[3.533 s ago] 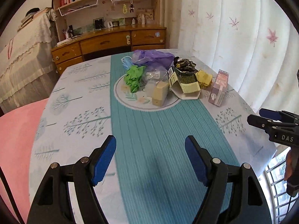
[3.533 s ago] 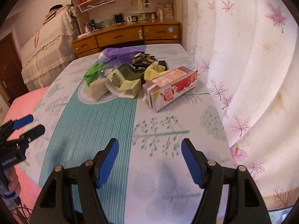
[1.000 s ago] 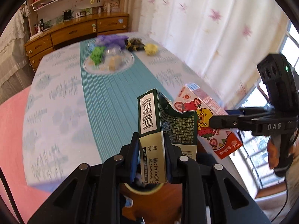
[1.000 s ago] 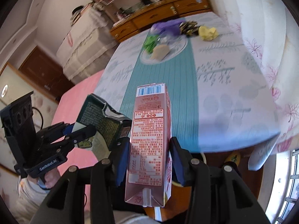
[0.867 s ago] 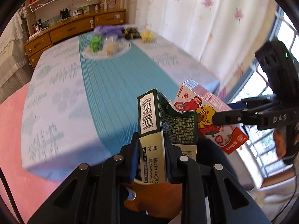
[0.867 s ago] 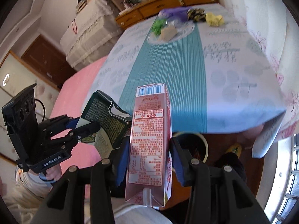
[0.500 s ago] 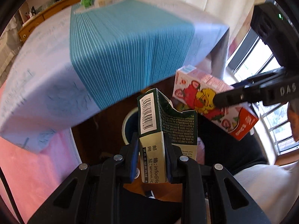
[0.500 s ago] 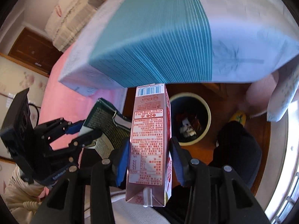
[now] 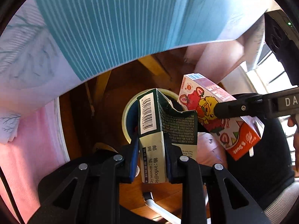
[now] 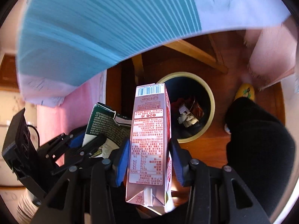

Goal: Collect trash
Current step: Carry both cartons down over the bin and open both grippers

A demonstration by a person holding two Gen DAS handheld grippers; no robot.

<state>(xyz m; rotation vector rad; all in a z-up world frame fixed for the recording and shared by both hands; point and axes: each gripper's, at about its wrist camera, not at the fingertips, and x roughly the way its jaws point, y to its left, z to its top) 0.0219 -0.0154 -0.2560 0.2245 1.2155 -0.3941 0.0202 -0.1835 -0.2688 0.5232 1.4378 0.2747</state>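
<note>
Two held cartons (image 9: 164,130) now lowered, bin (image 10: 205,93) visible

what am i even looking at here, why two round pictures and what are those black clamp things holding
There is no robot here: a person holds a hand-held clamp tool in each hand, and each tool carries a wide-angle camera looking out along its two fingers. That is why both pictures are round and bent.

One picture is from the left gripper. Its blue-padded fingers are shut on a torn dark green and cream cardboard box with a barcode. The other is from the right gripper, shut on a pink strawberry drink carton. Each tool also shows in the other's picture.

Both point steeply down. Below them on the brown wooden floor stands a round dark waste bin with a pale yellow rim, with some rubbish already inside. Above hangs the edge of a teal-striped tablecloth.
</note>
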